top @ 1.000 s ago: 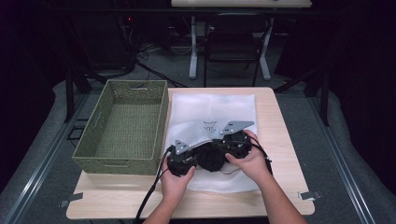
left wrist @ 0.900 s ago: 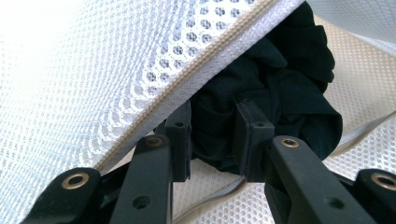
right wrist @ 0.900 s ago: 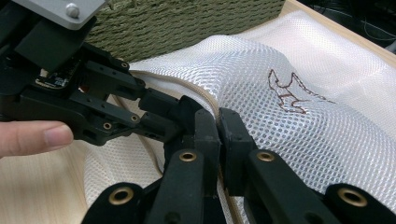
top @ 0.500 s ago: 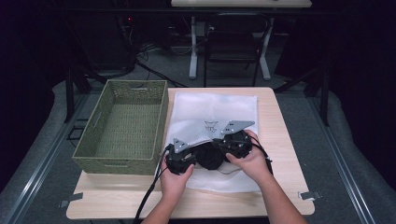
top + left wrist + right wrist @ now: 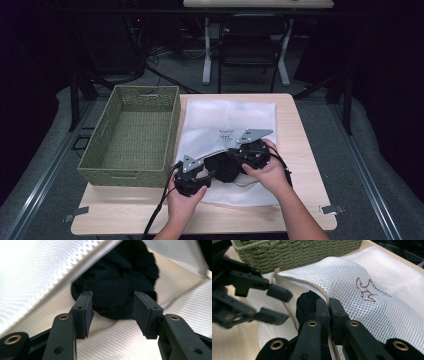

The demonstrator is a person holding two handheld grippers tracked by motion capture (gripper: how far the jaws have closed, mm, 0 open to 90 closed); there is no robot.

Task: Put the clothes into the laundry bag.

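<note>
The black garment (image 5: 223, 167) sits bunched at the mouth of the white mesh bag (image 5: 235, 120), which lies flat on the table (image 5: 300, 135) just right of the green woven basket (image 5: 132, 135). Part of the cloth is under the bag's upper layer, part bulges out at the opening.

Left gripper (image 5: 112, 312): jaws have just been opening and now stand about half apart, nothing pinched; the garment lies just ahead of the pads, not pressed by them. Right gripper (image 5: 329, 307): clamped tight on the bag's corded rim (image 5: 294, 281), lifting the upper layer so the mouth gapes.

Step in hand, as judged: feeding the garment into the bag. To do it well, keep your right grip firm and the rim raised so the opening does not collapse. Re-grip the exposed bulge low with the left jaws, then push it deeper under the mesh rather than dragging the bag along the table. Avoid catching the lower mesh layer in the pinch.

Pose: your left hand (image 5: 182, 202) is near the table's front edge, gripper aimed right toward the opening. Your right hand (image 5: 267, 170) angles in from the right, gripper pointing left, both grippers near each other across the garment.
</note>
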